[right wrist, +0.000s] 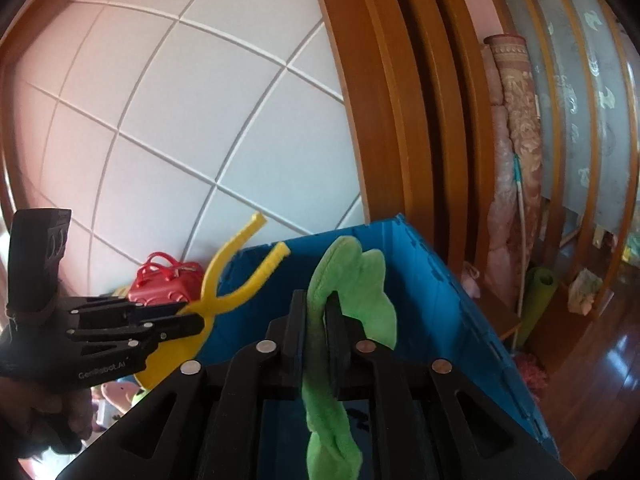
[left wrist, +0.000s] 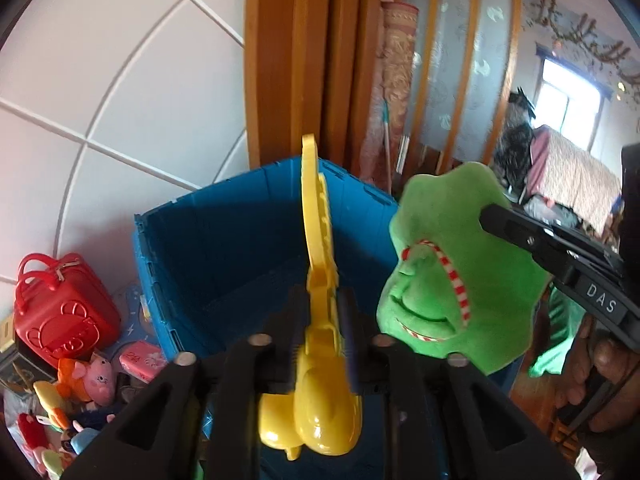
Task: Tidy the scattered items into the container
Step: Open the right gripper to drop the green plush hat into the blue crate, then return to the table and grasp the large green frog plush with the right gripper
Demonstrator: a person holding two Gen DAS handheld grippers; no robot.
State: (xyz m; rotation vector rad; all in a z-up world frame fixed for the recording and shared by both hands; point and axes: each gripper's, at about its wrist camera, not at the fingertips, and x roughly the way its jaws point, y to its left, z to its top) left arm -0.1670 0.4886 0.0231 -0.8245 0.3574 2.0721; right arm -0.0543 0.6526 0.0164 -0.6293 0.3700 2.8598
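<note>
two grippers hang over an open blue crate (left wrist: 224, 240) that stands against a white wall of large tiles (left wrist: 120, 80), beside a wooden door frame (left wrist: 288, 60). past the frame, far right in the left wrist view, a rolled patterned rug (left wrist: 396, 80) leans upright, and a room with a bright window (left wrist: 568, 96) and a covered bed (left wrist: 576, 176) shows beyond; glossy wooden floor (right wrist: 592, 392) lies to the right of the crate. the left gripper (left wrist: 322, 320) is clenched on a yellow plastic toy (left wrist: 320, 280), gripping it at its middle; the toy's long axis runs away from the camera, its rounded bulbs (left wrist: 316, 420) near and its two handles pointing far and upward, spread in a v in the right wrist view (right wrist: 240, 272). it is held above the crate's near left part. the right gripper (right wrist: 316, 328) is clamped on a green plush toy (right wrist: 344, 304), its flat body edge-on between the fingers and standing roughly upright, over the crate's interior; in the left wrist view its face with red-and-white striped trim (left wrist: 452, 276) turns left toward the yellow toy. left of the crate on the floor lie a red toy suitcase (left wrist: 60, 312), a pink pig plush (left wrist: 94, 380) and other small toys in a heap.
</note>
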